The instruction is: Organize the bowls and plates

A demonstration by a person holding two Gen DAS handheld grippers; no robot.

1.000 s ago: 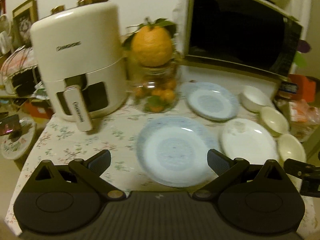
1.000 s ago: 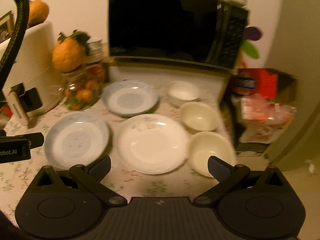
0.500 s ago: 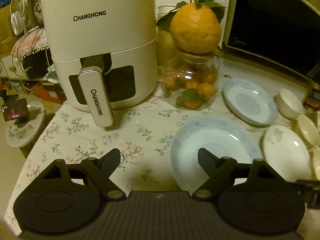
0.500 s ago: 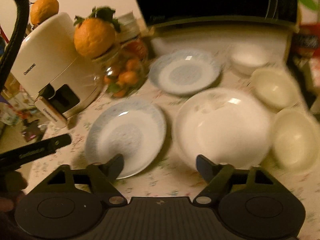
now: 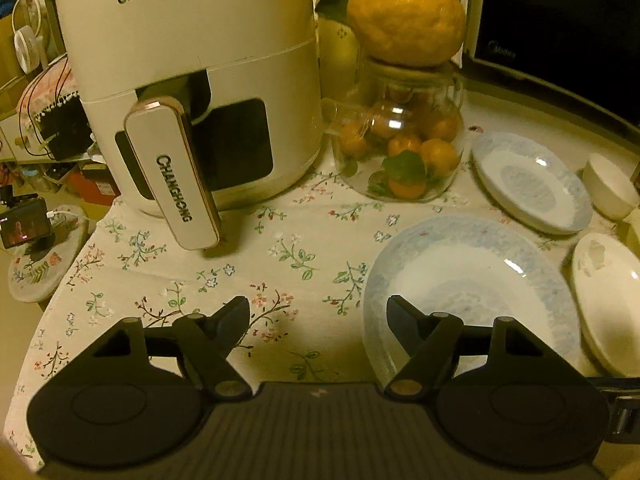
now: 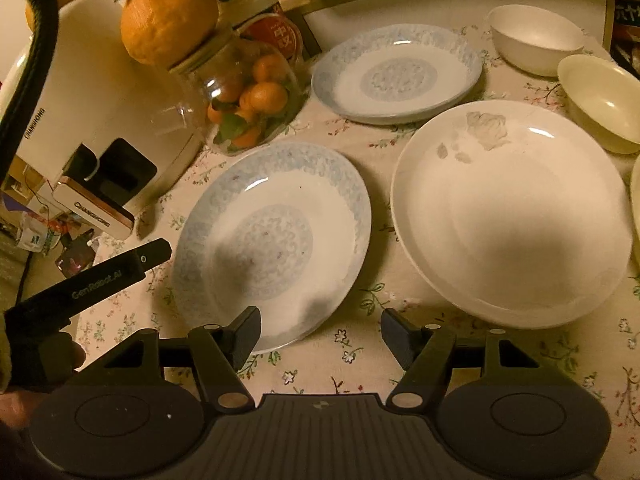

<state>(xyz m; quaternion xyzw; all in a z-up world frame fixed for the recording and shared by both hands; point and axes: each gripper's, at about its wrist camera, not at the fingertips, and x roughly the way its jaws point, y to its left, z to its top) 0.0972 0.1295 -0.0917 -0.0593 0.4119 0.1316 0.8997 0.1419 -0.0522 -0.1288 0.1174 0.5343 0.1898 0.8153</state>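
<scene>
Two black two-finger grippers over a table under a cream floral tablecloth (image 5: 280,240). Left gripper (image 5: 318,320) tilted down over the cloth at the left rim of the near blue-patterned round plate (image 6: 276,236), jaws apart and closing, the right finger in front of that rim, the left over bare cloth, no pad pressing on the plate as far as visible. Right gripper (image 6: 320,330) angled down near the front edge of the same plate, jaws apart and closing, the left finger in front of the plate's front rim, the right over cloth in the gap toward the large plain white round plate (image 6: 516,216), only cloth directly between them. White plate just beside the blue one, apart. Second blue-patterned plate (image 6: 396,76) farther back. Small white bowl (image 6: 536,36) at the back right, pale cream bowl (image 6: 600,100) just in front of it, near the white plate's far edge. White air fryer marked CHANGHONG (image 5: 192,80) at the back left. Beside it, a clear glass jar of small oranges (image 5: 400,148) with a large orange citrus fruit (image 5: 406,12) resting on its lid. Dark-fronted microwave (image 5: 560,32) behind the plates.
</scene>
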